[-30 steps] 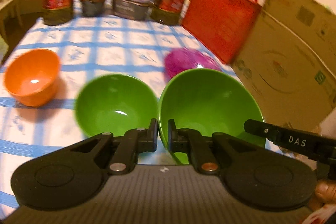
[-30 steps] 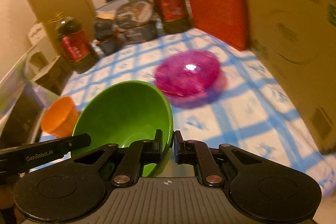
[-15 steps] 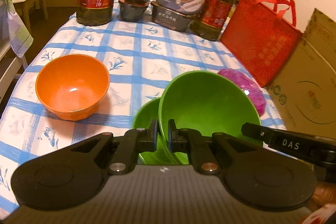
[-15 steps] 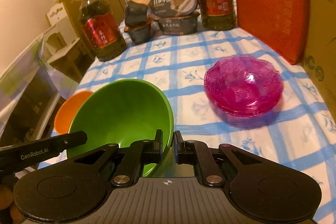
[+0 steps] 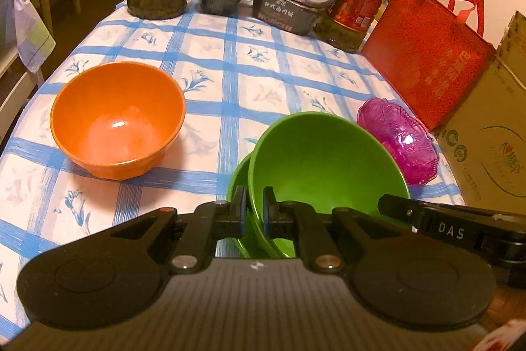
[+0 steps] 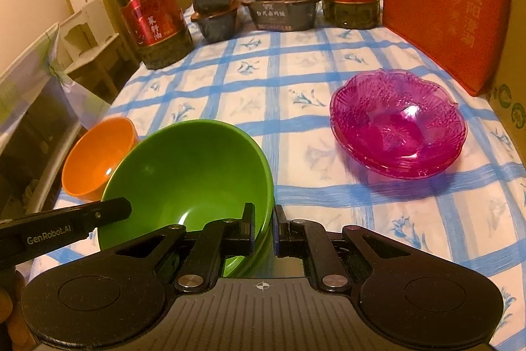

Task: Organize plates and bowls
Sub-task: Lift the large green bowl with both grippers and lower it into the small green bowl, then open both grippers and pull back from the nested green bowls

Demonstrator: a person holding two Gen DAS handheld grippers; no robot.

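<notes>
Both my tongs, left gripper (image 5: pixel 254 213) and right gripper (image 6: pixel 264 229), are clamped on the green bowl's (image 5: pixel 325 163) rim. Holding opposite sides keeps it level for nesting into the second green bowl (image 5: pixel 237 186) underneath.

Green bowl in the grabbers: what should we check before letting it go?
1. Left gripper shut on the top green bowl's rim: ok.
2. Right gripper shut on the same rim: ok.
3. Top bowl is over the second green bowl: ok.
4. Top bowl sits level: not ok, it tilts.
5. Top bowl fully seated in the lower one: cannot tell.
6. Orange bowl and pink dishes stand apart from the green ones: ok.
</notes>
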